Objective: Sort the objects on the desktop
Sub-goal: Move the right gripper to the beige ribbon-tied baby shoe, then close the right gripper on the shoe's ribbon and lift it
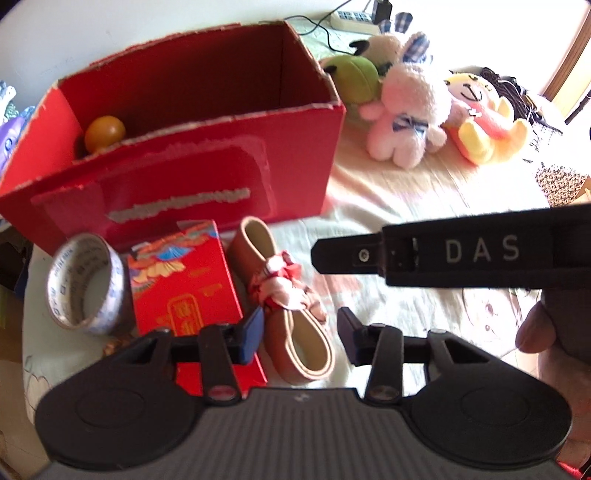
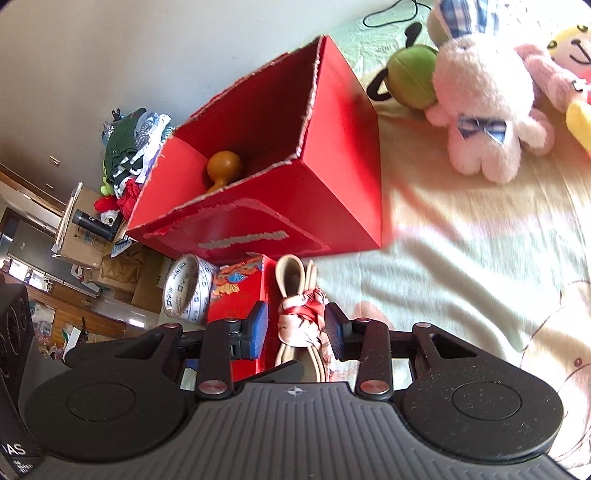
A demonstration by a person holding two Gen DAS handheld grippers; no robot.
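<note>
Here the right gripper (image 2: 294, 330) fingers (image 2: 334, 326) stand wide, flanking the scarf-tied leather belt (image 2: 299, 325).

A pink plush rabbit (image 1: 402, 114) with a checked bow, a green plush (image 1: 356, 79) and a yellow plush (image 1: 484, 118) are laid together on the pale bedspread (image 2: 461, 258). A white power strip (image 1: 352, 17) is seen beyond. Clothes (image 2: 133, 147) are heaped by the wall.
</note>
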